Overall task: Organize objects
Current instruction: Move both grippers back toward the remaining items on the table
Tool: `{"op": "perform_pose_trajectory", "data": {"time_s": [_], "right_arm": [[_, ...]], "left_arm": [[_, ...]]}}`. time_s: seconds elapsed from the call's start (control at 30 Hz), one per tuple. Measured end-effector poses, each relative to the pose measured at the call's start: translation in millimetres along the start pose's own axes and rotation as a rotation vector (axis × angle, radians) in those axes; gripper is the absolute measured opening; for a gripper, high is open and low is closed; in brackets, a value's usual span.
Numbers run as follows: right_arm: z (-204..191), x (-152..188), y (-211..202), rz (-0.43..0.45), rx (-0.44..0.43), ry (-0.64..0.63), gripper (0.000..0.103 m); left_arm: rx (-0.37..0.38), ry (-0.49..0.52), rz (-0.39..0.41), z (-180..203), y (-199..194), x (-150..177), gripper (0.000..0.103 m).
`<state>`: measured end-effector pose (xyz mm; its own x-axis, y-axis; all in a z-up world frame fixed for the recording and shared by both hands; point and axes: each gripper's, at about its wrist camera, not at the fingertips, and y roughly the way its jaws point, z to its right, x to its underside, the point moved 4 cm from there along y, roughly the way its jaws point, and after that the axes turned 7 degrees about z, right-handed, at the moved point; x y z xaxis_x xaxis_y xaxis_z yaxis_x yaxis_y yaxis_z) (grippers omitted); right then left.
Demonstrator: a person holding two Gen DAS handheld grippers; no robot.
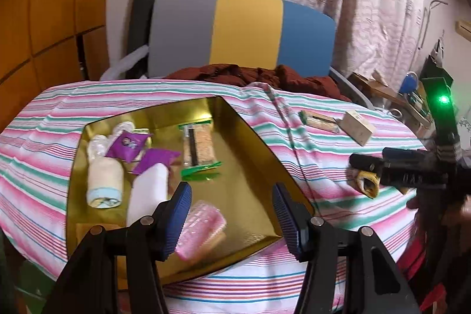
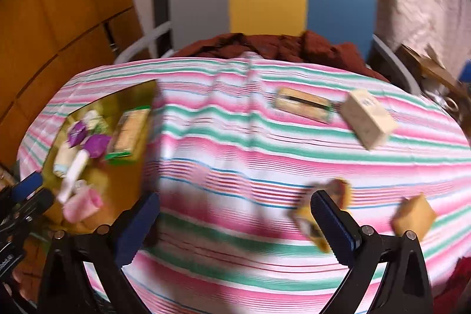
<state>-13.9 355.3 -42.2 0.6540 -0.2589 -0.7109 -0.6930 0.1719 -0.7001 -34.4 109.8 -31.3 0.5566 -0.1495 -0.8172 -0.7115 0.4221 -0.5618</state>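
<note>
A gold tray (image 1: pixel 244 167) on the striped tablecloth holds purple packets (image 1: pixel 129 144), a white bottle (image 1: pixel 148 193), a rolled cloth (image 1: pixel 104 181), a green-ended cracker pack (image 1: pixel 198 149) and a pink packet (image 1: pixel 200 228). My left gripper (image 1: pixel 232 205) hovers open over the tray's near side, its left finger beside the pink packet. My right gripper (image 2: pixel 235 225) is open low over the cloth, nothing between its fingers. A yellow wrapped snack (image 2: pixel 309 222) lies just by its right finger. Farther off lie a tan block (image 2: pixel 415 217), a cream box (image 2: pixel 368 119) and a second cracker pack (image 2: pixel 303 105).
A grey, yellow and blue chair back (image 1: pixel 247 31) stands behind the table with a dark red cloth (image 1: pixel 265 75) bunched at the far edge. A cluttered shelf (image 1: pixel 382 87) sits at the right. The right wrist view is motion-blurred.
</note>
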Motion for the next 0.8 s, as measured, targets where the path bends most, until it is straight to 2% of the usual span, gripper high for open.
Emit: {"op": "perform_pose_trajectory", "data": {"time_s": [0.17,0.27,0.43,0.53,0.6,0.7,0.8], "right_arm": [[66.5,0.0,-3.0,-0.035,0.091,0.136,0.103],[110.1,-4.0,-7.7,-0.051,0.196,0.183,0.103],[190.3,-6.6,-20.0,-0.011,0.297,0.371,0.103],[232.8,6.1,-22.1,0.015,0.354,0.511,0.103],[258.6,23.0,-20.6,0.024,0.370,0.629,0.103],[282.6,42.0,-18.5,0.017,0.327,0.813,0.103],[292.0,51.0,-15.1,-0.005,0.310,0.880,0.103]], "left_arm": [[0.032,0.019,-0.019,11.9,5.3,0.7,0.058],[0.057,0.028,-0.029,19.2,8.6,0.7,0.058],[0.091,0.063,-0.038,35.9,11.0,-0.7,0.058],[0.122,0.093,-0.045,50.6,14.0,-3.2,0.058],[0.142,0.119,-0.053,63.6,17.0,-3.9,0.058],[0.174,0.153,-0.066,82.2,22.3,-3.9,0.058],[0.210,0.186,-0.091,105.2,32.1,-2.5,0.058]]}}
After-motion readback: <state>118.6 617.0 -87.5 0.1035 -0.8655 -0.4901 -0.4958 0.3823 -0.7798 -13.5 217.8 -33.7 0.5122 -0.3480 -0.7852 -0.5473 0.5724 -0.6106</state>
